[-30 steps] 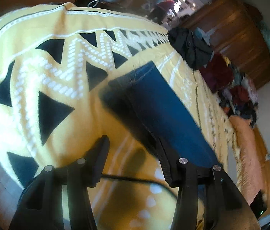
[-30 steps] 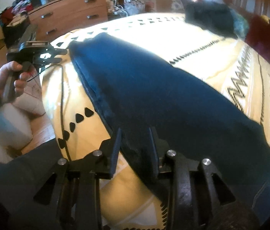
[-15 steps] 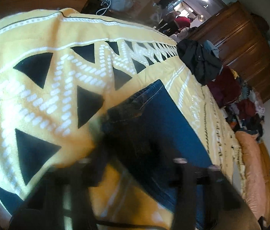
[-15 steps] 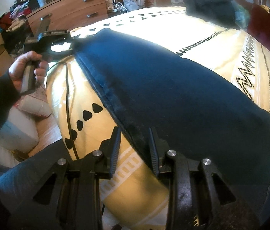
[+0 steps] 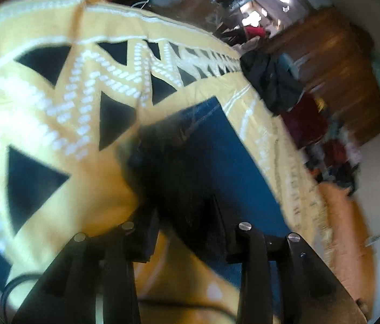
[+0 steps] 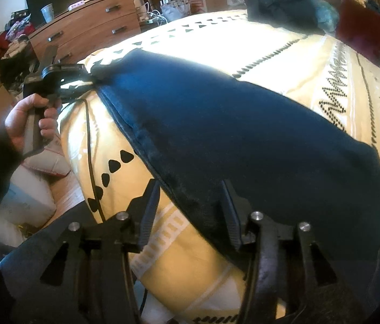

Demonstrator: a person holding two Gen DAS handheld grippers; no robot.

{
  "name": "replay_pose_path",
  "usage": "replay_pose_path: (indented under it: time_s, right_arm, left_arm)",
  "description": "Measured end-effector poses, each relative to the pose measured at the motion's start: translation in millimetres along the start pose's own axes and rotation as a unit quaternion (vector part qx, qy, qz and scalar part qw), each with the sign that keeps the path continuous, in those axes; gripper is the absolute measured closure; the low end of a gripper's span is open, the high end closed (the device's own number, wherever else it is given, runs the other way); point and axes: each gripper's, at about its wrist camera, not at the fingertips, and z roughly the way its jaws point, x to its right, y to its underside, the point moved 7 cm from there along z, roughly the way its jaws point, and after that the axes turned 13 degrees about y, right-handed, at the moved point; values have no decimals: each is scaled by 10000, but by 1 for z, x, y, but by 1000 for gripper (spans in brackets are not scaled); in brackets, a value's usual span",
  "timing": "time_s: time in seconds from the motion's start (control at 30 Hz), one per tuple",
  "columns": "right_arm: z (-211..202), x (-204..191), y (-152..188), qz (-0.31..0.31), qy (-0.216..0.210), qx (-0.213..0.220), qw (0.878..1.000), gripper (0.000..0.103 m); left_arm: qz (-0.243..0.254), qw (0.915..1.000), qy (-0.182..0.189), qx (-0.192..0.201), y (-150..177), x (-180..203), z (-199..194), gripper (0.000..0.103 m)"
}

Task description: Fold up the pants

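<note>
Pants (image 6: 243, 135) along the bed's (image 6: 216, 40) near edge
Both tongs — left (image 5: 187, 216), right (image 6: 190, 210) — gape wide, each straddling a pants end.

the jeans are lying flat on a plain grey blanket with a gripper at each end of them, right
Not quite. The blanket is not plain grey; it is yellow with black triangles and white patterning, as the left wrist view shows clearly. The rest holds: the dark blue jeans lie flat on it, with the left gripper at the far end and the right gripper at the near end.
</note>
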Motion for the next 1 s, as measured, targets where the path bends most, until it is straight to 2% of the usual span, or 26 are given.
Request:
replay_pose_path:
  time_s: [0.07, 0.13, 0.17, 0.2, 0.3, 0.4, 0.43, 0.5, 0.6, 0.63, 0.7, 0.77, 0.83, 0.9, 0.97, 1.0]
  right_arm:
    - [-1, -4, -2, -39, -16, 23, 10000, 56]
    - [-4, -7, -5, -84, -22, 66, 9999, 57]
    - [-4, -7, -5, -86, -17, 70, 9999, 57]
    - [-4, -7, -6, -84, -3, 72, 9999, 57]
    - [-1, -7, -5, -91, 45, 20, 9999, 57]
    - [-3, -5, -6, -101, 93, 40, 9999, 57]
    - [-2, -5, -6, -103, 103, 38, 9999, 57]
    - [1, -3, -5, -115, 119, -8, 9999, 57]
    - [2, -4, -5, -128, 122, -64, 9998, 57]
    - [1, -6, -6, -149, 116, -56, 9998, 56]
    - [0, -9, -8, -223, 96, -40, 9997, 53]
    - [1, -14, -10, -337, 109, 1, 9994, 40]
    - [4, -25, -18, -507, 27, 38, 9987, 40]
    - [6, -44, -35, -861, -150, 165, 9960, 45]
    - [11, -68, -57, -1218, -300, 339, 9915, 70]
    - [18, -84, -72, -1395, -403, 397, 9886, 74]
  left_arm:
    - [-118, 9996, 250, 73, -5, -4, 3, 66]
    - [-120, 9994, 299, 122, -7, -4, 4, 67]
    - [-81, 9996, 189, 185, -8, -5, 2, 76]
    - [-49, 9995, 22, 312, -8, -5, -3, 78]
    - [130, 9974, -154, 695, -5, 3, -24, 78]
    - [307, 9957, -203, 845, -1, 8, -37, 78]
    - [386, 9955, -218, 841, 0, 8, -38, 78]
    - [301, 9971, -384, 592, 1, -2, -28, 78]
    - [288, 9973, -382, 559, 2, 0, -30, 77]
    - [252, 9976, -339, 541, 4, 0, -32, 71]
    - [159, 9985, -355, 396, 7, 0, -29, 69]
    - [139, 9990, -326, 281, 7, 1, -27, 69]
    - [59, 9990, -290, 334, 4, 0, -33, 69]
    - [-46, 9987, -241, 454, -1, -2, -43, 69]
    - [-56, 9987, -245, 447, -2, -6, -49, 69]
    - [-43, 9990, -271, 364, 1, -9, -50, 69]
